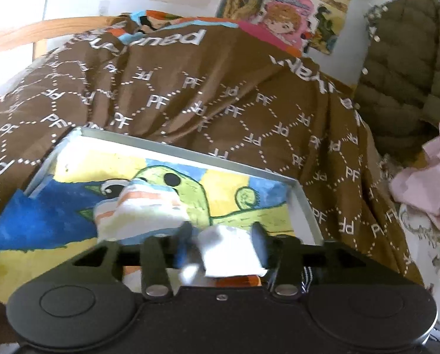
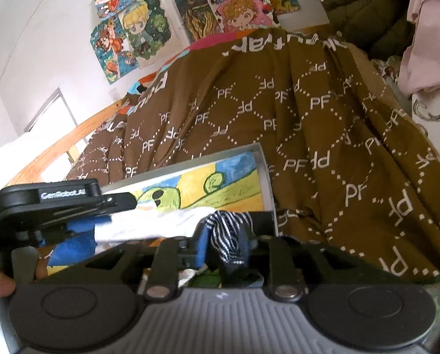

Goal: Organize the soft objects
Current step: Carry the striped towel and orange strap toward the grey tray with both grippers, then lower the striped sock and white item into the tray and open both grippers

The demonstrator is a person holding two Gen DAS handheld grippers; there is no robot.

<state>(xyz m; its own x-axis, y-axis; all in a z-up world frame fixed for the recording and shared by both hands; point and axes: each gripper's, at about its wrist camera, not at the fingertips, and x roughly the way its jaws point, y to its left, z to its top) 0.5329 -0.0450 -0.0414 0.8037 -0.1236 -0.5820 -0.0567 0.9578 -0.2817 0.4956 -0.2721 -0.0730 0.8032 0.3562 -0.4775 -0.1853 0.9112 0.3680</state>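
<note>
1. My left gripper is over the near edge of the shallow box, jaws partly spread; a white folded cloth lies between them, and I cannot tell whether the pads press on it.
2. Just beyond it, a striped white, orange and pale blue soft piece rests in the box on the painted picture of a green creature.
3. My right gripper is at the box's near right corner, jaws partly apart, with a navy-and-white striped sock bunched between them; I cannot tell if it is gripped.
4. In the right wrist view, my left gripper shows on the left, above the white cloth.
5. The box sits on a brown patterned blanket. A pink garment lies far right, an olive quilted jacket behind it.
</note>
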